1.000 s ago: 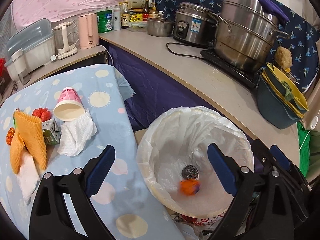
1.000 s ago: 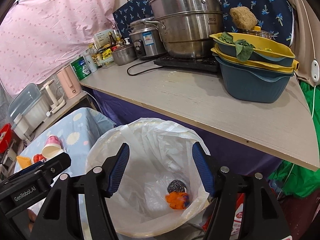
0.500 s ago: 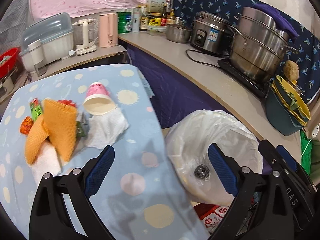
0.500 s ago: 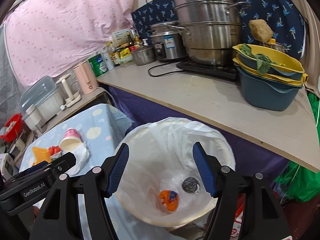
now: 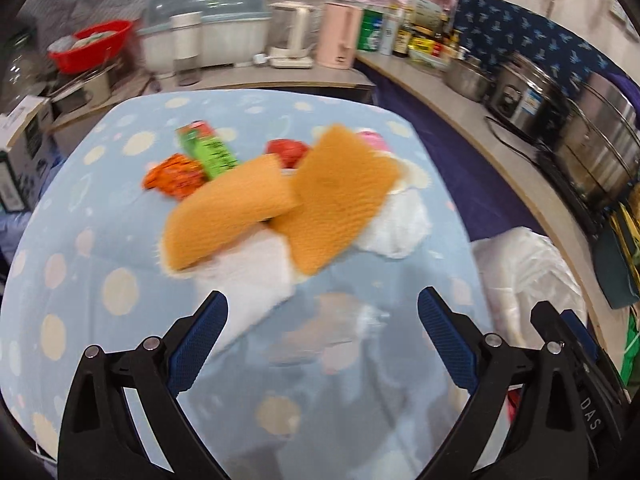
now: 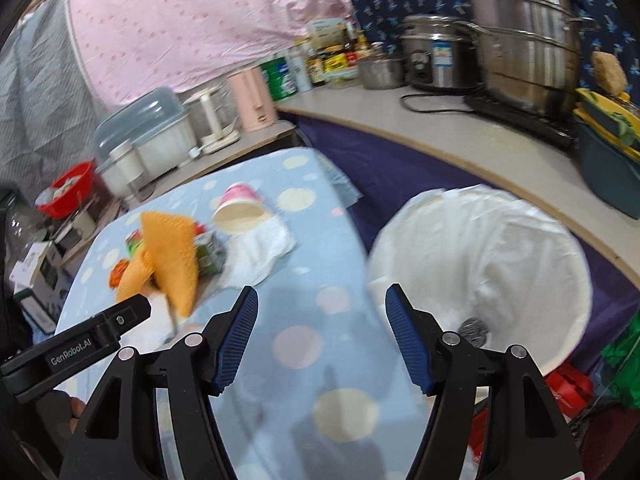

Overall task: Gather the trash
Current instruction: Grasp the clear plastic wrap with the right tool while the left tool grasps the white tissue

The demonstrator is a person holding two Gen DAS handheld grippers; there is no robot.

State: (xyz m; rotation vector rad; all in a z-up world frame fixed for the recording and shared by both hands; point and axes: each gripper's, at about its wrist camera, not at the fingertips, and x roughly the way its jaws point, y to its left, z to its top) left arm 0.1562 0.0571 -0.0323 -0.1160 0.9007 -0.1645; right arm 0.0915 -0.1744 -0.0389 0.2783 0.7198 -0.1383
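Now both grippers — left [image 5: 322, 322], right [image 6: 321, 318] — hang over the table [image 6: 304, 364], fingers apart, empty.

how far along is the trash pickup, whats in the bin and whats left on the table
Done: a steel scrubber lies in the lined bin. In hand: nothing; the left gripper and right gripper are both open and empty above the table. Left: orange cloths, white tissues, the pink cup, a green carton and an orange wrapper.

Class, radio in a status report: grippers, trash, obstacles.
Left gripper open, empty. Right gripper open, empty. Trash pile on table; bin beside. Nothing in the way.
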